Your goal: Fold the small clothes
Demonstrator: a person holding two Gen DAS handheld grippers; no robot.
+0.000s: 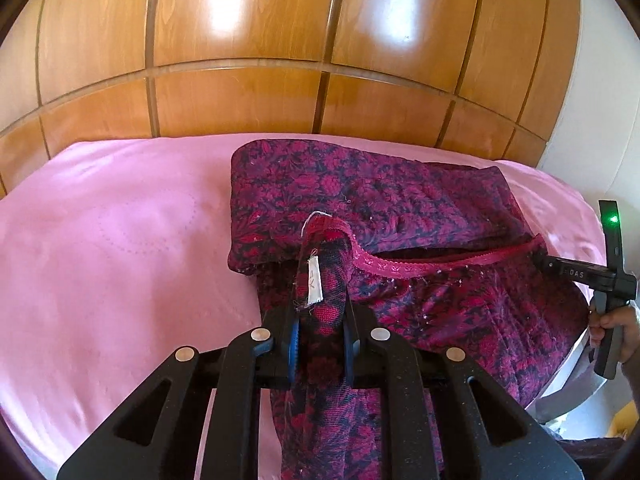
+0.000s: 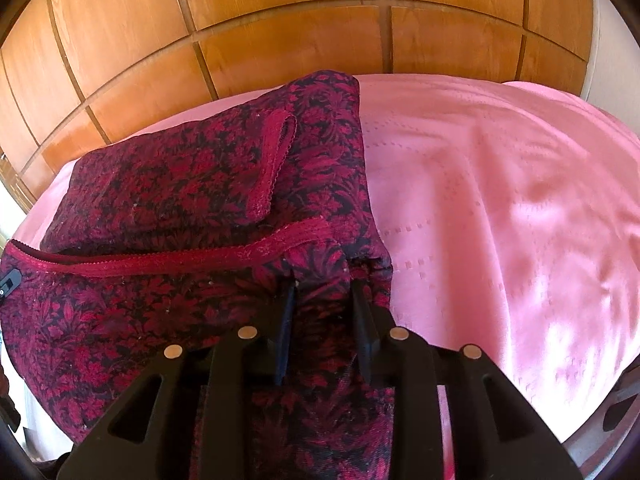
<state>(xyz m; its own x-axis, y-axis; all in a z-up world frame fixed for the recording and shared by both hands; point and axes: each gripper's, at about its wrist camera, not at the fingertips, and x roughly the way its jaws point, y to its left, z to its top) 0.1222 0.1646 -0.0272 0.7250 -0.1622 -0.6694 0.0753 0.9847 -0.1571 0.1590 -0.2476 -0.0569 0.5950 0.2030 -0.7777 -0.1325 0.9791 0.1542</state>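
Observation:
A dark garment with a red floral print (image 1: 400, 208) lies on the pink bed sheet (image 1: 120, 240), its far part folded flat and its near part lifted. My left gripper (image 1: 320, 312) is shut on the garment's left corner, where a white label (image 1: 314, 284) shows. A red lace trim band (image 1: 440, 266) runs across between both grippers. In the right wrist view my right gripper (image 2: 324, 292) is shut on the garment's (image 2: 180, 184) right corner beside the trim (image 2: 180, 262). The right gripper also shows in the left wrist view (image 1: 576, 272), with the hand holding it.
A glossy wooden panelled headboard (image 1: 280, 40) rises right behind the bed. The pink sheet (image 2: 500, 200) spreads out to the right of the garment. A white wall (image 1: 600, 100) stands at the far right.

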